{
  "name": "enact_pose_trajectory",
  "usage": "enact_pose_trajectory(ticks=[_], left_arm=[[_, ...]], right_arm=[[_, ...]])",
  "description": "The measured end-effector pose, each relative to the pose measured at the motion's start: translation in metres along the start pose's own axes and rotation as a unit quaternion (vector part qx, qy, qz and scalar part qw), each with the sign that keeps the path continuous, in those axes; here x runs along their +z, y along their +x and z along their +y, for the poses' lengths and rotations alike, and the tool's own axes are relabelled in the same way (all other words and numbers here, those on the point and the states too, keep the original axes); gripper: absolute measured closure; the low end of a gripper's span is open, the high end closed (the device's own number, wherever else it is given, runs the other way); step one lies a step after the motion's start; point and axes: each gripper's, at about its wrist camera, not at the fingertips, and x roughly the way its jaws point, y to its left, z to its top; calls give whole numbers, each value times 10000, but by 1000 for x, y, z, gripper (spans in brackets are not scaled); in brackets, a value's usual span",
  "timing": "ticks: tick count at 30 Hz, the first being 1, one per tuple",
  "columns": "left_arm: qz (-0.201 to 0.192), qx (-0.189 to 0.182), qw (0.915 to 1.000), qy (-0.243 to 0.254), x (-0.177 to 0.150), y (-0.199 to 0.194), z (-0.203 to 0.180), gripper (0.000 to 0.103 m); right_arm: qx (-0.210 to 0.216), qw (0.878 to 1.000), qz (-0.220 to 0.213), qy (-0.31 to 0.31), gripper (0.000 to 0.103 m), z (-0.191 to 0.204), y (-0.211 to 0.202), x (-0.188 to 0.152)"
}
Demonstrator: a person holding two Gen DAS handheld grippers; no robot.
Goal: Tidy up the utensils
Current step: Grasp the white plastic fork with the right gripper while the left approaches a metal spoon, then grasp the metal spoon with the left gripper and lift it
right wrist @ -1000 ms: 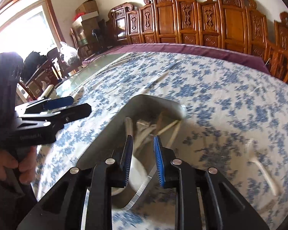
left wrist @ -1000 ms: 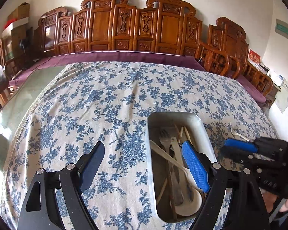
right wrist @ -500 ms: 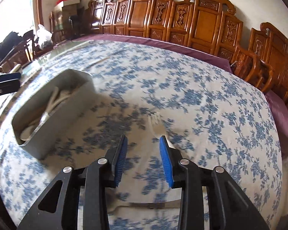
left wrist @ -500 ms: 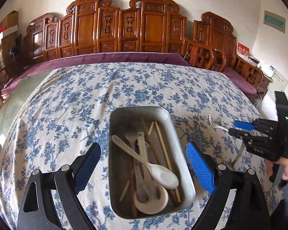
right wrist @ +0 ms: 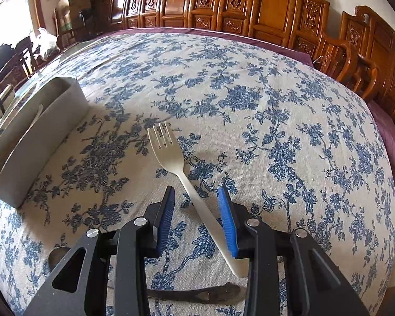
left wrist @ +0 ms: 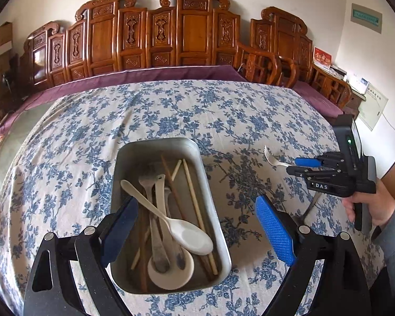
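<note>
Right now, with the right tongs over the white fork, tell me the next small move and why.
Probably lower the right tongs a little and close on the white fork. Its handle already runs between the open pads, which do not yet press it, and it lies flat on the tablecloth outside the metal tray where the other utensils sit.

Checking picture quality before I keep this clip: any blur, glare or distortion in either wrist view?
Left wrist view: sharp, strong fisheye bending at the edges, dark corners; the white spoon in the metal tray is evenly lit. Right wrist view: the white fork is crisp between the right gripper pads, with a blown-out window at upper left and a soft shadow beside the tray.
</note>
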Motion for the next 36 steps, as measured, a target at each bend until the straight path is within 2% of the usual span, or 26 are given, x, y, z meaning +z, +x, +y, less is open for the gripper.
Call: enact_pose_trajectory(ticks=[3,5,7,9,13,20,26,28,32,36], left_arm=[[31,21,10000,91,-1,-2,-11,16],[57,45,9999,119,-3,-3,-16,16],[123,32,9999,113,-5,-2,-24,16],[198,2,9997,120,-6,0,-33,16],[310,-74,9993,196,-7,6,-57,16],[499,-192,9971,543,-8,27,-106,16],[796,-265,9942,666,-10,52,-125,16],[938,-313,9927,689,-12,61,-128,21],[1282,-455,9890,585,-18,78,-128,41],[1507,-560,9858,489,-24,89,-129,56]], right_arm=[[54,10000,13,-36,67,-3,1,0],[81,10000,1,-38,73,-6,1,-1],[73,10000,0,-22,87,-9,0,-3],[74,9999,18,-142,93,-8,-3,-5],[128,9997,-10,-199,94,-8,-8,-12],[9,9990,-454,-38,94,-26,-40,-23],[22,9985,-516,191,94,-47,-51,-33],[34,9983,-515,252,94,-50,-52,-34],[37,9981,-538,303,94,-52,-54,-35],[21,9983,-536,242,94,-50,-55,-35]])
